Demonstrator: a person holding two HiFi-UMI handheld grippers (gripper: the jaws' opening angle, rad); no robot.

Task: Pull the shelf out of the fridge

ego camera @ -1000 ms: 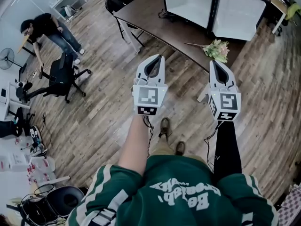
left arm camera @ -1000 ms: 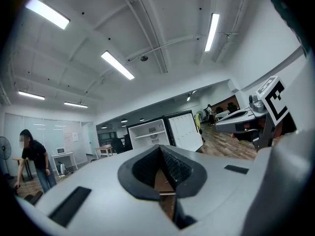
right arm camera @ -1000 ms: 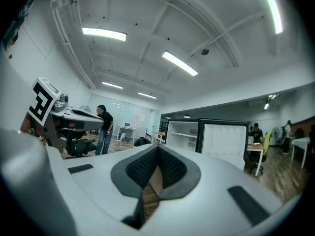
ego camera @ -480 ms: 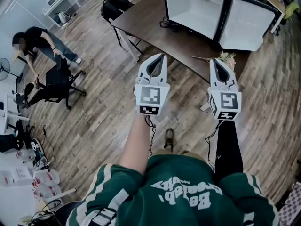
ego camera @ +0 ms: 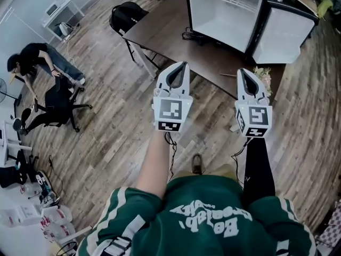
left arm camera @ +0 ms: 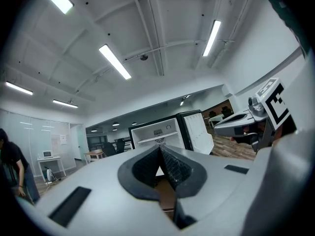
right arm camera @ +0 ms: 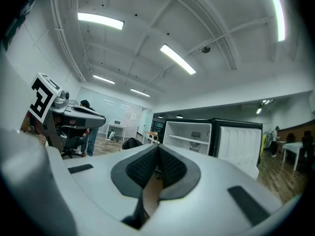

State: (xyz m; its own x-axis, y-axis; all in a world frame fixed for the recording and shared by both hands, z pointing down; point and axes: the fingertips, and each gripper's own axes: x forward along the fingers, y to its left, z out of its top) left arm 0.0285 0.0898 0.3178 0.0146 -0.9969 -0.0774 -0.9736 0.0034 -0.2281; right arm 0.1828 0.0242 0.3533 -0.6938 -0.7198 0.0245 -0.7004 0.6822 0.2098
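I'm closer to the far open fridge [ego camera: 224, 9] now; left gripper [ego camera: 180, 64] and right gripper [ego camera: 242, 71] closed, empty, shelf [right arm camera: 189, 138] unreached.

The fridge [ego camera: 224, 15] runs off the top edge, its shelf [right arm camera: 189, 139] just a thin line; before the fridge, flowers [ego camera: 265, 74] sit half hidden behind the right gripper [ego camera: 242, 73].

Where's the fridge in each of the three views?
Head view: fridge at the top edge, right of centre, standing open.
Left gripper view: fridge at centre, just below mid-height.
Right gripper view: fridge slightly right of centre, below mid-height.
Shared landmark: its white door, swung open on the cabinet's right in all three.
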